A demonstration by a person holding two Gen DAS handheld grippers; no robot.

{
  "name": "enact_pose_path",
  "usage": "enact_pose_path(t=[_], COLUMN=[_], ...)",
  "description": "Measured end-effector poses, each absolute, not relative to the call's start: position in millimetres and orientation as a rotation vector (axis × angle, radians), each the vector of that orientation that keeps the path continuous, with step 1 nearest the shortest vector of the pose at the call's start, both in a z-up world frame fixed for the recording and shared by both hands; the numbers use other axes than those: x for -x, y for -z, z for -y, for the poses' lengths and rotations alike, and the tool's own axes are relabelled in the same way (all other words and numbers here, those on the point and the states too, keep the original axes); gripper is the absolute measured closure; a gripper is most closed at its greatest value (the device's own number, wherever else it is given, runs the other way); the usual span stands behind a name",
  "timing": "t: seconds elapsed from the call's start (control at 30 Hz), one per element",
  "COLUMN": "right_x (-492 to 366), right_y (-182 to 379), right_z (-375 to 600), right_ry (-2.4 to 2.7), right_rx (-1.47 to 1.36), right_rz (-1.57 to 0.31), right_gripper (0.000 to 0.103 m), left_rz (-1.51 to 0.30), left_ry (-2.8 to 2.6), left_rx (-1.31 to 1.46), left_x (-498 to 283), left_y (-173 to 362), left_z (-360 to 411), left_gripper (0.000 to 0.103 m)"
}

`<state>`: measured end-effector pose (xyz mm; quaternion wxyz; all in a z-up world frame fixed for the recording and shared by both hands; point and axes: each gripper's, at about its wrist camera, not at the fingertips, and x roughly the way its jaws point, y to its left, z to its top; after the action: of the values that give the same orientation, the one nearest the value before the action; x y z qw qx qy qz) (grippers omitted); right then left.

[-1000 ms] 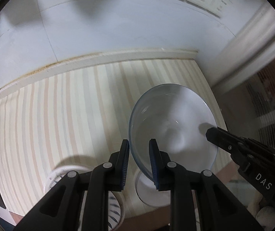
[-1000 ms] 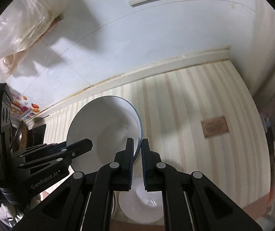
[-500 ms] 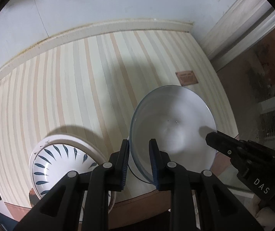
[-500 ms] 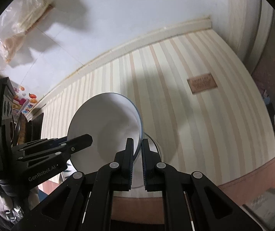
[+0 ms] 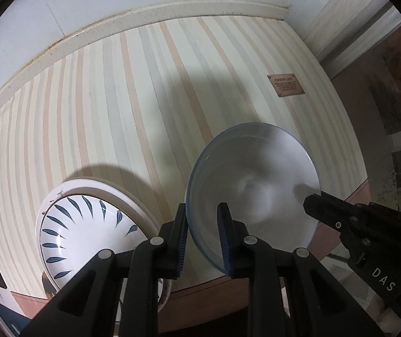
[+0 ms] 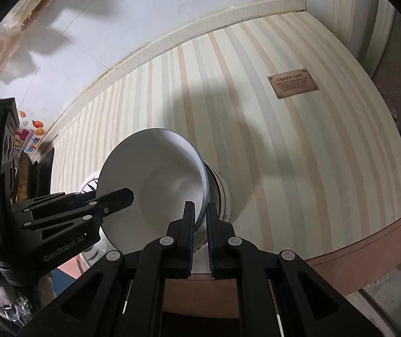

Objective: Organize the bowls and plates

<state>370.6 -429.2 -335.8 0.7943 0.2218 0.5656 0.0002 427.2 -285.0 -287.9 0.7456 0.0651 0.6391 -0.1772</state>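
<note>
A white bowl with a blue rim [image 5: 252, 179] is held over the striped tabletop by both grippers. My left gripper [image 5: 203, 224] is shut on its near rim. My right gripper [image 6: 200, 215] is shut on the opposite rim of the same bowl [image 6: 155, 179]; its black body shows in the left wrist view [image 5: 363, 233]. A white bowl with blue leaf marks [image 5: 88, 224] sits on a white plate [image 5: 133, 193] at the table's front left. Under the held bowl a second white dish [image 6: 221, 188] shows in the right wrist view.
The striped mat [image 5: 144, 98] covers the table up to a white wall ledge [image 5: 116, 22]. A small brown label [image 5: 289, 84] lies at the mat's right. The table's brown front edge [image 6: 369, 238] runs below. Dark items and a colourful pack [image 6: 29, 137] stand far left.
Both grippers have lowered the bowl and tilted down toward the table's front. The wall sockets have left view; the leaf-pattern bowl and plate now show fully.
</note>
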Motion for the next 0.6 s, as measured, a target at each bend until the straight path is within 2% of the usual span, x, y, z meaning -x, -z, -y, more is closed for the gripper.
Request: enact_pose_path(t=[0.6], right_x=[-377.8], right_y=[353.1], right_z=[431.3], right_ry=[-0.002], right_rx=[-0.470], right_rz=[-1.266], right_gripper=[0.093], left_rz=[-1.405], left_ry=[0.375], left_rx=[-0.208], left_x=[-423.8], left_y=[301.4], left_z=[292.9], left_gripper=[0.085])
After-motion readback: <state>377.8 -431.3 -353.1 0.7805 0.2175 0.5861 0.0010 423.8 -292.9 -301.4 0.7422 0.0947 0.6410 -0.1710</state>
